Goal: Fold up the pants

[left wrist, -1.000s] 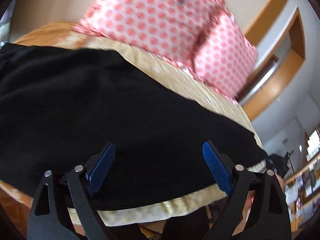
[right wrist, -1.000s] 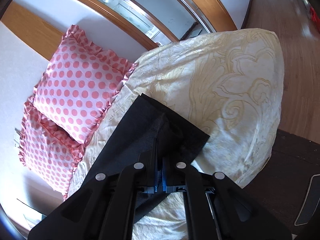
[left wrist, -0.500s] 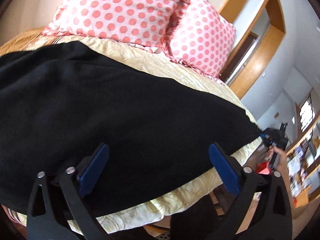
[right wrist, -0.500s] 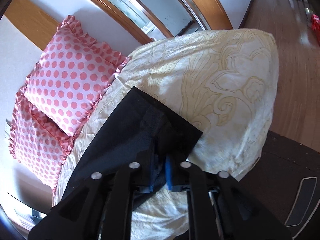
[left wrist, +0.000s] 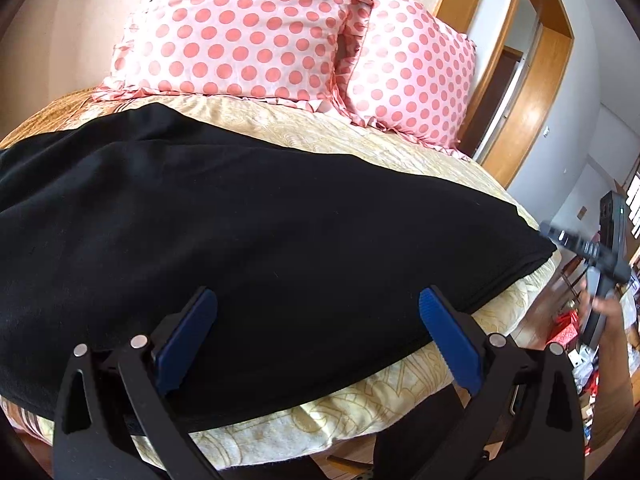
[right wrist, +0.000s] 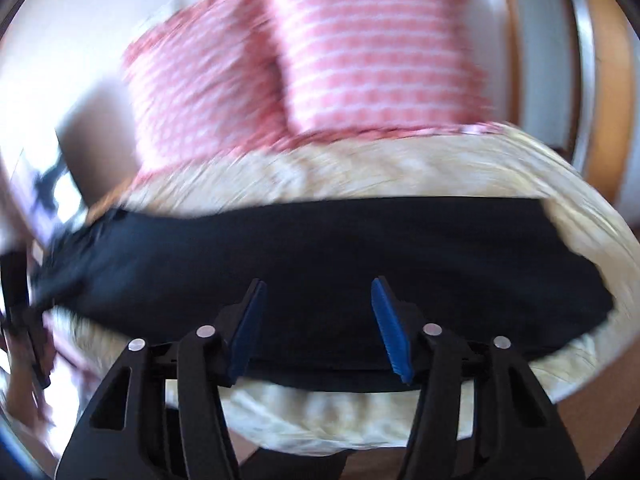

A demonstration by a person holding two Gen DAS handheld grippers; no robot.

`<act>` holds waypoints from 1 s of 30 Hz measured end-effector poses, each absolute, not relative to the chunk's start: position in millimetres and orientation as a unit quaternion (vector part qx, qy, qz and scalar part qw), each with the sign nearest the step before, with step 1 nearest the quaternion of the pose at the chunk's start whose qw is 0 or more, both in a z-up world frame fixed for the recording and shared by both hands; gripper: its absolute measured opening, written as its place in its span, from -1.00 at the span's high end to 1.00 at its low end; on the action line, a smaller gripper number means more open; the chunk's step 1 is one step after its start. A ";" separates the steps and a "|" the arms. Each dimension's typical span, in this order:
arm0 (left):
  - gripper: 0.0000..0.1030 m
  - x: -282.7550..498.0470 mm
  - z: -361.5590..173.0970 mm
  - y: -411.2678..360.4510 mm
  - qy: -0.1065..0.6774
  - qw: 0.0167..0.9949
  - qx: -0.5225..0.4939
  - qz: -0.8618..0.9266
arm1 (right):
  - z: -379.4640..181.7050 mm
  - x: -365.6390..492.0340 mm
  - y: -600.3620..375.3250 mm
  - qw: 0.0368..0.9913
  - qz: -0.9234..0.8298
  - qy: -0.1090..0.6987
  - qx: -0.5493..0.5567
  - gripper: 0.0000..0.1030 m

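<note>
The black pants [left wrist: 248,216] lie flat across a cream patterned bedspread [left wrist: 360,144], stretched from left to right. My left gripper [left wrist: 316,336] is open and empty, hovering over the near edge of the pants. My right gripper [right wrist: 320,320] is open and empty above the near edge of the pants [right wrist: 360,248]; that view is motion-blurred. The right gripper also shows in the left wrist view [left wrist: 584,248], held in a hand beyond the right end of the pants.
Two pink polka-dot pillows [left wrist: 256,28] lean at the head of the bed, also in the right wrist view [right wrist: 312,64]. A wooden door frame [left wrist: 520,92] and cluttered floor items [left wrist: 568,332] lie to the right. The bed's front edge is just below both grippers.
My right gripper has opened, let go of the pants end, and swung round to face the bed. My left gripper stayed open and drew back slightly.
</note>
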State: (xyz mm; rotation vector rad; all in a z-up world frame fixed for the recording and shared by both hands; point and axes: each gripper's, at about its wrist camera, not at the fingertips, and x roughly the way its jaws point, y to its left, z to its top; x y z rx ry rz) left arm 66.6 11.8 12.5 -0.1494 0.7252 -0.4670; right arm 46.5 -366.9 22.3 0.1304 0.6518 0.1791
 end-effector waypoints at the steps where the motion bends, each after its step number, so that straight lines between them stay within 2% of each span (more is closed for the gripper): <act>1: -0.97 66.6 12.8 9.9 0.353 0.906 -0.069 -0.222 | 16.9 50.7 -349.2 0.938 0.109 0.328 0.035 -0.01; 9: -0.97 65.7 11.5 -0.4 0.357 0.911 -0.028 -0.204 | -5.6 60.4 -313.0 0.906 0.199 0.373 -0.029 0.00; 12: -0.97 65.8 10.3 -3.8 0.357 0.913 -0.013 -0.199 | -11.3 54.3 -311.0 0.909 0.204 0.360 -0.047 0.00; 15: -0.97 66.5 10.0 -5.9 0.359 0.913 -0.005 -0.193 | -11.9 50.5 -309.1 0.911 0.208 0.353 -0.052 0.12; 16: -0.97 67.0 10.2 -5.3 0.359 0.913 -0.008 -0.193 | -11.6 50.6 -310.7 0.912 0.205 0.353 -0.053 0.28; 18: -0.97 68.1 11.0 -1.7 0.360 0.912 -0.023 -0.196 | -11.2 44.9 -315.4 0.911 0.206 0.354 -0.049 0.39; 24: -0.97 72.5 15.8 10.3 0.370 0.902 -0.081 -0.208 | -4.5 38.4 -304.1 0.897 0.215 0.376 -0.087 0.42; 27: -0.97 72.6 17.7 10.3 0.371 0.902 -0.086 -0.204 | 3.3 40.1 -312.0 0.902 0.208 0.372 -0.071 0.40; 28: -0.97 71.7 18.5 9.8 0.368 0.903 -0.084 -0.203 | 7.9 42.2 -323.3 0.912 0.186 0.362 -0.054 0.32; 29: -0.97 69.8 19.7 8.6 0.363 0.906 -0.077 -0.201 | 11.3 43.9 -336.1 0.920 0.163 0.354 -0.035 0.08; 30: -0.97 67.9 20.3 7.5 0.359 0.908 -0.073 -0.201 | 15.3 45.3 -352.5 0.929 0.135 0.344 -0.010 -0.08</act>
